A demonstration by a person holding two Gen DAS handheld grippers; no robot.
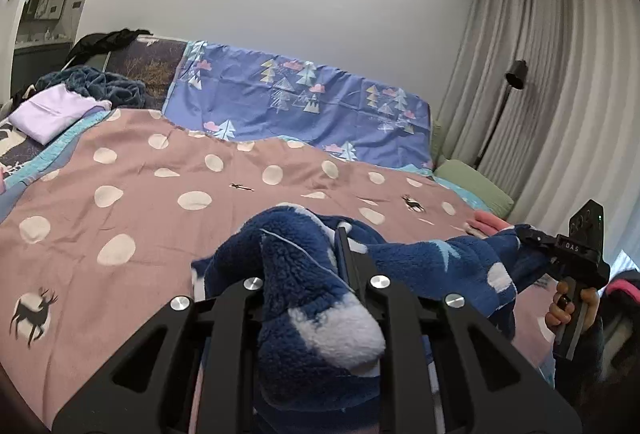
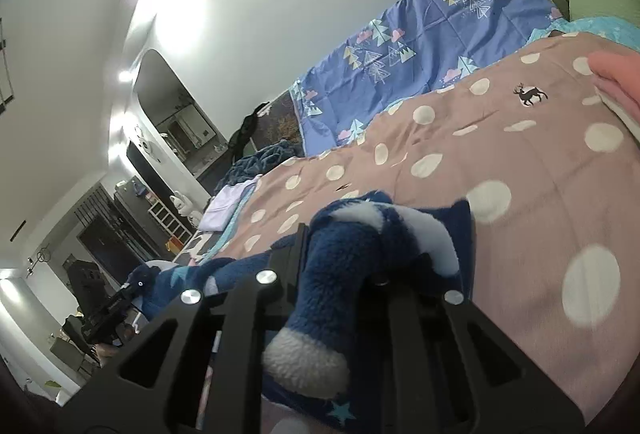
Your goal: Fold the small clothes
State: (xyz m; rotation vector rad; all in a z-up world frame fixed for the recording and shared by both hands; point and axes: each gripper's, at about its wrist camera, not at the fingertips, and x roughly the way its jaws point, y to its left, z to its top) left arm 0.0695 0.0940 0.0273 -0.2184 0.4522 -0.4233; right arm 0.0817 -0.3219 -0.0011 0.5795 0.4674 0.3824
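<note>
- We hold a fluffy blue garment [image 1: 320, 314] with white patches between our two grippers, over the front of the bed [image 1: 140, 201].
- The bed has a pink cover with white dots and little deer on it.
- In the left wrist view, the left gripper [image 1: 316, 262] has its jaws clamped on a bunched end of the garment. The fluff sticks up between them.
- This view also shows the right gripper [image 1: 520, 234] far to the right, biting the other end. We see the hand [image 1: 572, 308] on its handle.
- The garment hangs like a rope between the two grippers, just above the cover.
- In the right wrist view, the right gripper [image 2: 340, 234] is seen close up, its jaws tight on thick blue fluff.
- Only this view shows a small teal star on the garment [image 2: 320, 274], low down.
- Here the left gripper [image 2: 134, 286] is small and far to the left.
- Only the left view shows the black floor lamp [image 1: 502, 105] and the curtains [image 1: 560, 73].
- Only the right view shows the dark shelves [image 2: 132, 226] past the bed.
- Both views show a folded lilac cloth [image 1: 52, 113] at the far left of the bed and a pink cloth [image 2: 616, 77] at its right.
</note>
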